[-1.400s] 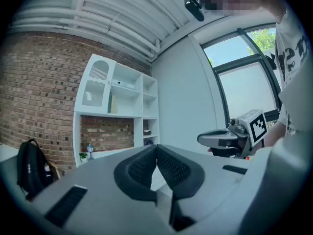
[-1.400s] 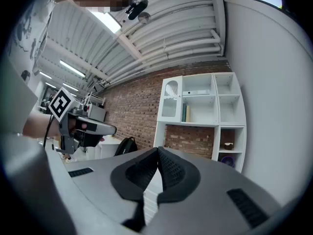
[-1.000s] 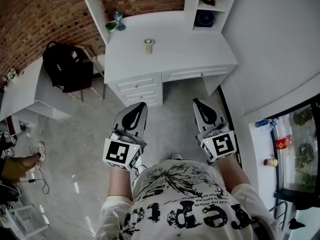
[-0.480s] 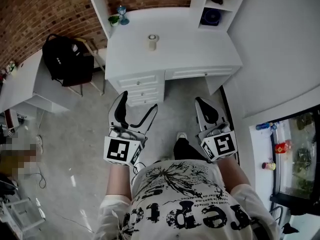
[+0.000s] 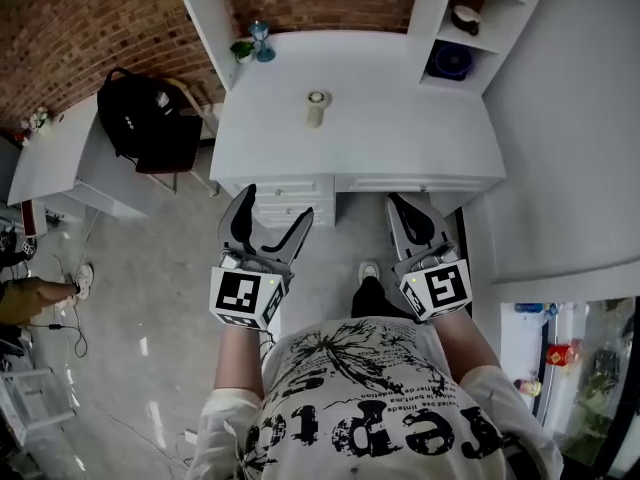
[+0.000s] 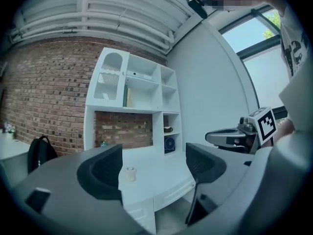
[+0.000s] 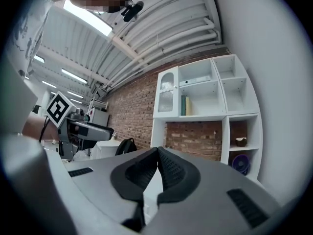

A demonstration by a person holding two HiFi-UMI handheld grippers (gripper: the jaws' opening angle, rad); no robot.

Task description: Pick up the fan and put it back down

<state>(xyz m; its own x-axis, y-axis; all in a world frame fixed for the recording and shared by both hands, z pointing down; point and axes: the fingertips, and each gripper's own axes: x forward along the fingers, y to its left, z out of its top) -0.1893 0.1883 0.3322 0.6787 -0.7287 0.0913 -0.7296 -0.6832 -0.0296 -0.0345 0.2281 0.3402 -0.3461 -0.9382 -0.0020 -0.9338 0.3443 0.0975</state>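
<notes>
Left gripper (image 5: 275, 204) jaws just opened to full spread, nothing between them, right gripper (image 5: 398, 204) jaws pressed together, empty, both short of white desk (image 5: 400, 133), blue fan (image 5: 450, 60) in lowest right-hand shelf cubby, well apart from both.

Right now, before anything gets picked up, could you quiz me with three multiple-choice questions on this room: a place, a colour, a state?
1. Where is the backpack? A on the desk; B left of the desk; C in the shelf.
2. What colour is the desk? A white; B black; C green.
3. Which hand-held gripper is open? A left; B right; C both.
Answers: 1 B, it sits beside the desk's left end. 2 A, top and drawers are white. 3 A, the left jaws, just opened, stand apart, holding nothing; the right jaws meet.
</notes>
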